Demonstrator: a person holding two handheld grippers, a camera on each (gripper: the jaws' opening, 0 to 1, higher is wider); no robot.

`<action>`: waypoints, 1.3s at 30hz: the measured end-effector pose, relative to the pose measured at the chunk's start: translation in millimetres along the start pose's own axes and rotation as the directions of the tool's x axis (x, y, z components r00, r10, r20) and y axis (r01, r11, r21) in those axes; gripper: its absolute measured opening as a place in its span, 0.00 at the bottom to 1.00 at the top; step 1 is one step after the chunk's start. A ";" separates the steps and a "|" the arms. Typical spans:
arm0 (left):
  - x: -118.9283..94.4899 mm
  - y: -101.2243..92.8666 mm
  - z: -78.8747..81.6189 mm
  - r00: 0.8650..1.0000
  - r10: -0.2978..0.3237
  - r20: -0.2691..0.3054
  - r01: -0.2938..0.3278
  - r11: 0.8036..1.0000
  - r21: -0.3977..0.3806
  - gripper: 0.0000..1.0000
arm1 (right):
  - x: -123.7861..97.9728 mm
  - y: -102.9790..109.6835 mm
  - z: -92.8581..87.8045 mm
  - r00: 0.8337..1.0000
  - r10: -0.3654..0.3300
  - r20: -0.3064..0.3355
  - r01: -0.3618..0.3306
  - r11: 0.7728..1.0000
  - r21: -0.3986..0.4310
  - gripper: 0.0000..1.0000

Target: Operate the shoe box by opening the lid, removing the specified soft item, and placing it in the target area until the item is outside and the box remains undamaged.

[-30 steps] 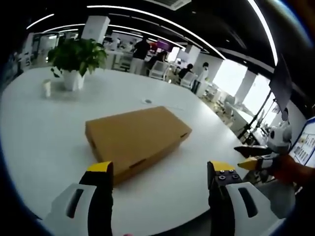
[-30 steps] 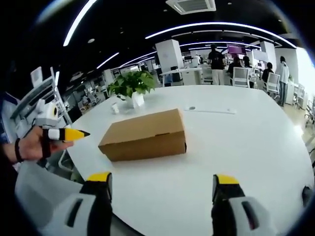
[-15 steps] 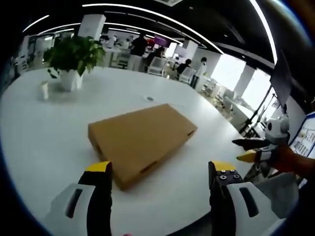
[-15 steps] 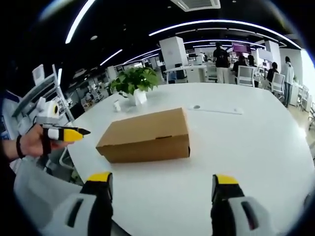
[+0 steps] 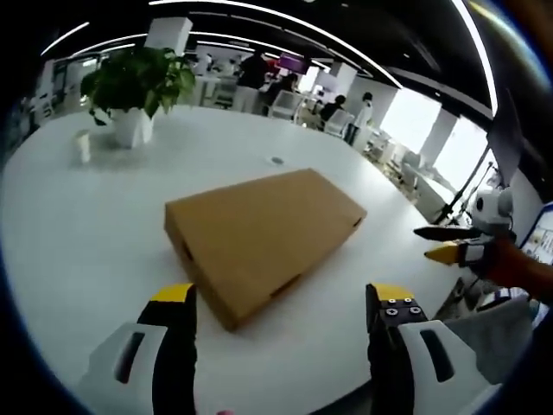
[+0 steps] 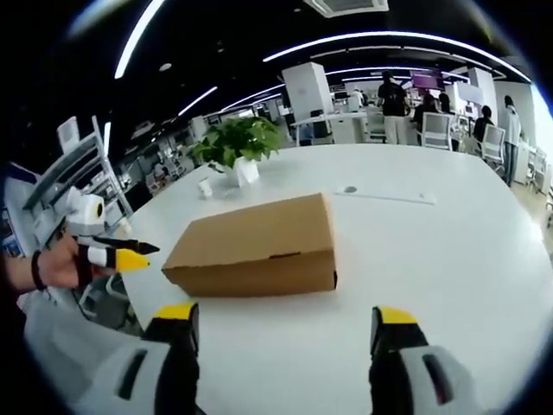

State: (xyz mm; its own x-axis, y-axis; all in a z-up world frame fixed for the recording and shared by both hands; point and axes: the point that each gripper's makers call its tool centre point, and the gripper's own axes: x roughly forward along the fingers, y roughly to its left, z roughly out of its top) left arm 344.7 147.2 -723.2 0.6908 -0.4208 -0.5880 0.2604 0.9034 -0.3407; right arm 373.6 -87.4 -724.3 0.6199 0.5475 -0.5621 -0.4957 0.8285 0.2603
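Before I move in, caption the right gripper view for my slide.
Closed cardboard shoe box on a white table, right gripper open short of it, left gripper at the left.

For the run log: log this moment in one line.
shoe box: lid closed, on table | left gripper: open, empty | right gripper: open, empty

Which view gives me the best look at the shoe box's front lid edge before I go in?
The right gripper view: the shoe box shows its long front face and the lid tab slot square on. The left gripper view shows the box cornerwise, mostly its closed top.
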 end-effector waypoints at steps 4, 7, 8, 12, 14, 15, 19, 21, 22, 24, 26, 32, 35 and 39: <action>5.0 1.9 -6.4 1.000 0.003 -0.017 -0.003 1.000 -0.005 0.83 | 9.3 -5.3 3.7 1.000 0.005 -0.008 -0.005 1.000 0.000 0.81; 6.6 1.9 -7.6 1.000 0.004 -0.025 -0.004 1.000 -0.010 0.83 | 17.5 -7.0 8.8 1.000 0.015 -0.012 -0.014 1.000 0.014 0.81; 7.4 2.0 -7.2 1.000 0.003 -0.026 -0.003 1.000 -0.010 0.83 | 19.1 -6.2 12.0 1.000 0.020 -0.004 -0.020 0.999 0.034 0.80; 13.6 4.7 -5.6 0.999 0.005 -0.032 -0.005 1.000 0.000 0.83 | 29.0 -5.7 25.2 1.000 0.028 0.015 -0.029 0.998 0.049 0.80; 16.4 5.9 -4.3 0.999 0.004 -0.032 -0.004 1.000 -0.007 0.83 | 34.3 -5.2 27.7 0.999 0.038 0.015 -0.038 0.997 0.061 0.80; 18.5 6.6 -3.6 0.999 0.004 -0.034 -0.004 1.000 -0.011 0.83 | 38.3 -3.8 29.8 0.998 0.051 0.022 -0.052 0.994 0.093 0.80; 23.4 5.4 0.2 0.999 -0.001 -0.037 0.001 1.000 -0.002 0.83 | 49.9 -3.7 35.6 0.997 0.061 0.041 -0.066 0.988 0.143 0.80; 25.1 6.6 0.7 0.999 -0.002 -0.038 0.002 1.000 -0.005 0.83 | 56.8 -3.3 36.3 0.997 0.065 0.039 -0.071 0.986 0.154 0.80; 25.7 7.0 0.9 0.999 -0.003 -0.037 0.003 1.000 -0.009 0.83 | 58.1 -3.1 36.4 0.997 0.067 0.037 -0.072 0.985 0.155 0.80; 26.7 8.2 0.5 0.999 -0.003 -0.038 0.003 1.000 -0.016 0.83 | 63.8 -3.2 36.7 0.997 0.071 0.029 -0.075 0.985 0.157 0.80; 28.0 9.9 -1.0 0.999 -0.005 -0.041 0.004 1.000 -0.024 0.83 | 68.0 -4.8 37.3 0.997 0.073 0.019 -0.075 0.985 0.156 0.80; 33.6 17.4 -7.7 0.998 -0.004 -0.063 0.002 0.999 -0.034 0.83 | 79.0 -17.4 41.2 0.998 0.060 0.011 -0.062 0.981 0.183 0.79; 36.0 19.7 -9.2 0.998 -0.013 -0.067 0.009 0.998 -0.058 0.82 | 84.2 -21.4 43.1 0.999 0.052 0.006 -0.053 0.981 0.186 0.78; 39.3 24.0 -10.7 0.997 -0.012 -0.072 0.006 0.996 -0.089 0.82 | 91.4 -21.1 46.7 0.999 0.052 0.008 -0.053 0.978 0.201 0.78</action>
State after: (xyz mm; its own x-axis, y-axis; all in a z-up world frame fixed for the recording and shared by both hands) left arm 370.9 151.5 -762.3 0.6375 -0.4366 -0.6348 0.2035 0.8901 -0.4079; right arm 469.2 -49.3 -744.5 0.5977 0.5911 -0.5416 -0.3953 0.8050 0.4424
